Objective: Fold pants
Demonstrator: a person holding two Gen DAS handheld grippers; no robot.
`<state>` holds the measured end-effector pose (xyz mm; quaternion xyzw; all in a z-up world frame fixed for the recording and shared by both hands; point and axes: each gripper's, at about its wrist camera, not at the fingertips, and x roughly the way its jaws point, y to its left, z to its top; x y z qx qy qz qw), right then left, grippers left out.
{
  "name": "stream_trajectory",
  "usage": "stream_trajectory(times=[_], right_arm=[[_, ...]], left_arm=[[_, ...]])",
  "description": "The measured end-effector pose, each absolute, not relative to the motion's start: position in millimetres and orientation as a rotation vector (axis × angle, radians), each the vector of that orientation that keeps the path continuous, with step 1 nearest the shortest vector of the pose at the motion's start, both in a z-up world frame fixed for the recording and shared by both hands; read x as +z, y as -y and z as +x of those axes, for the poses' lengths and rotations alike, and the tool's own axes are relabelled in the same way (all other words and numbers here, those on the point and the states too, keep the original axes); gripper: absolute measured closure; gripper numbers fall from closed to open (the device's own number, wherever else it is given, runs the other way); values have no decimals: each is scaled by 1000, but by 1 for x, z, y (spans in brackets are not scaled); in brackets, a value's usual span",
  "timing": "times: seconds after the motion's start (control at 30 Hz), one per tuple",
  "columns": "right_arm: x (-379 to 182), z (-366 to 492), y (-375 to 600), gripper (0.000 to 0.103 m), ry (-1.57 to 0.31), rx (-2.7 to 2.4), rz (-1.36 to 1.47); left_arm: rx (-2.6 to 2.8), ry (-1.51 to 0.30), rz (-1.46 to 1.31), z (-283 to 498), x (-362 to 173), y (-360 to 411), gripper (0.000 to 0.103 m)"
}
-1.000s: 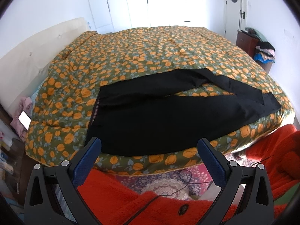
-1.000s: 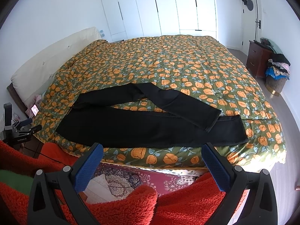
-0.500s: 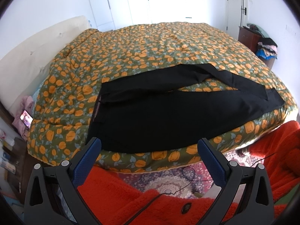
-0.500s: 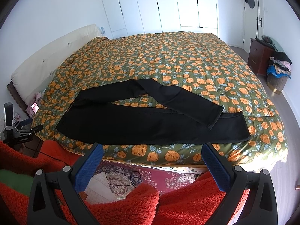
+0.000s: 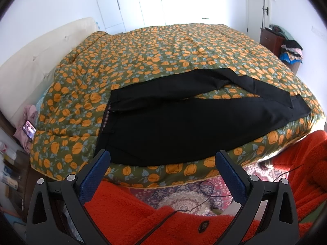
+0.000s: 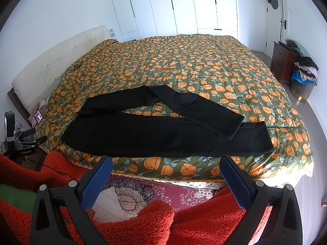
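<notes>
Black pants (image 5: 184,126) lie flat along the near edge of the bed, waistband at the left, legs running right. The far leg bends and crosses over the near leg at its hem (image 6: 235,128). The pants also show in the right wrist view (image 6: 155,138). My left gripper (image 5: 162,159) is open and empty, held just short of the bed edge near the waistband end. My right gripper (image 6: 166,164) is open and empty, in front of the bed edge near the middle of the legs.
The bed has a green quilt with orange flowers (image 6: 194,65) and a cream headboard (image 6: 57,61) at the left. A patterned rug (image 6: 143,189) with a cable lies below. A red fleece sleeve (image 5: 132,214) fills the foreground. A dresser and laundry basket (image 6: 302,77) stand at the right.
Both grippers have moved closer to the bed and a little lower; the pants look larger. The pants have not moved. Both grippers stay open.
</notes>
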<state>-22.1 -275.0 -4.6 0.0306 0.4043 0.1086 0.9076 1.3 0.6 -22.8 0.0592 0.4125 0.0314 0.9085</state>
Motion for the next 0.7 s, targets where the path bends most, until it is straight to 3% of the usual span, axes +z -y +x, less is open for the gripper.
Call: stream_trajectory(times=[0.33,0.57,0.7], right_arm=[[-4,-20,276,0,-817,224,100],[19,-17,272,0,-623,267,139],[15,6,257,0,-622,309,118]], left_arm=[[45,-832,120,3,-21,0,1],[-34,-717,76,20,1,7,1],[-104,-624,55,46,13,18,1]])
